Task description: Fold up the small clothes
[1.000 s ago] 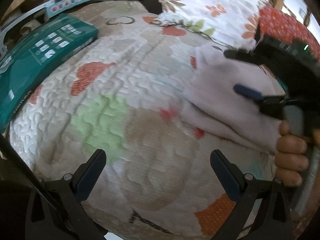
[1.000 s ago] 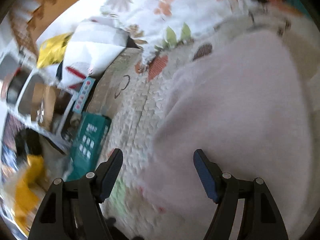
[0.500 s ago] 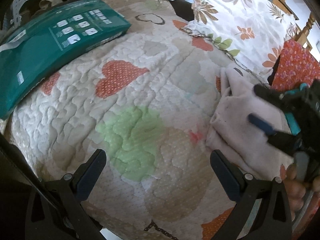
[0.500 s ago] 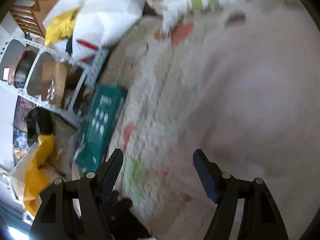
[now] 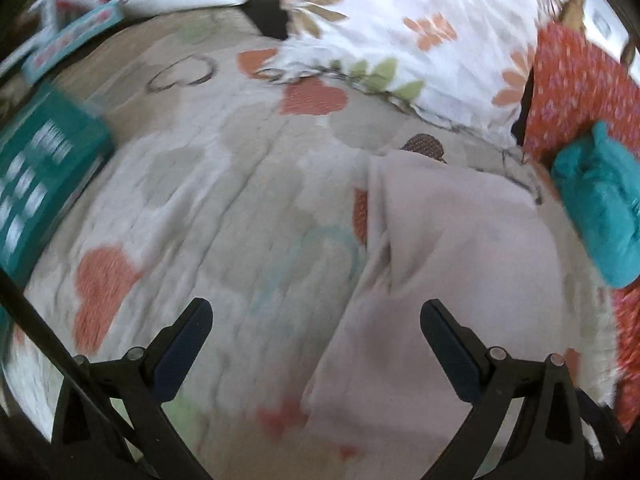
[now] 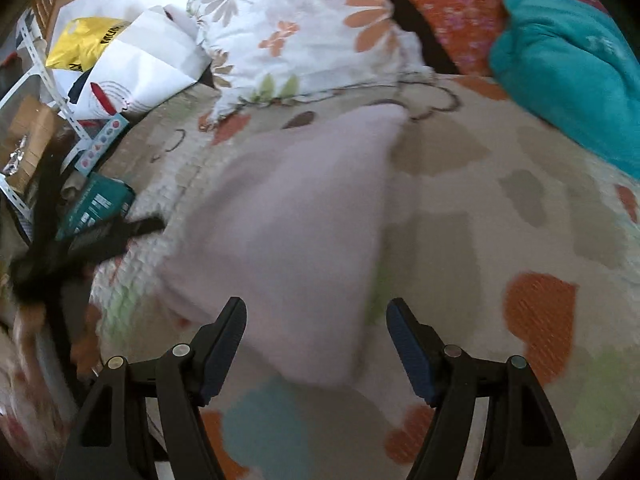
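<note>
A pale pink folded garment (image 5: 452, 264) lies on the heart-patterned quilt (image 5: 224, 184). My left gripper (image 5: 316, 320) is open and empty, just above the garment's left edge. In the right wrist view the same garment (image 6: 296, 224) lies ahead of my right gripper (image 6: 316, 320), which is open and empty over its near corner. The left gripper's dark fingers (image 6: 120, 232) show blurred at the left of that view.
A teal folded cloth (image 5: 600, 208) lies at the right, also in the right wrist view (image 6: 568, 64). A floral pillow (image 5: 400, 32) and a red patterned cushion (image 5: 580, 80) lie behind. A green package (image 5: 36, 184) sits at the quilt's left edge. Shelves and bags (image 6: 100, 52) stand beyond.
Both grippers have swung toward the pink garment. The left view has shifted right, so the garment now lies under its right finger. The right gripper has pulled back, showing the whole garment.
</note>
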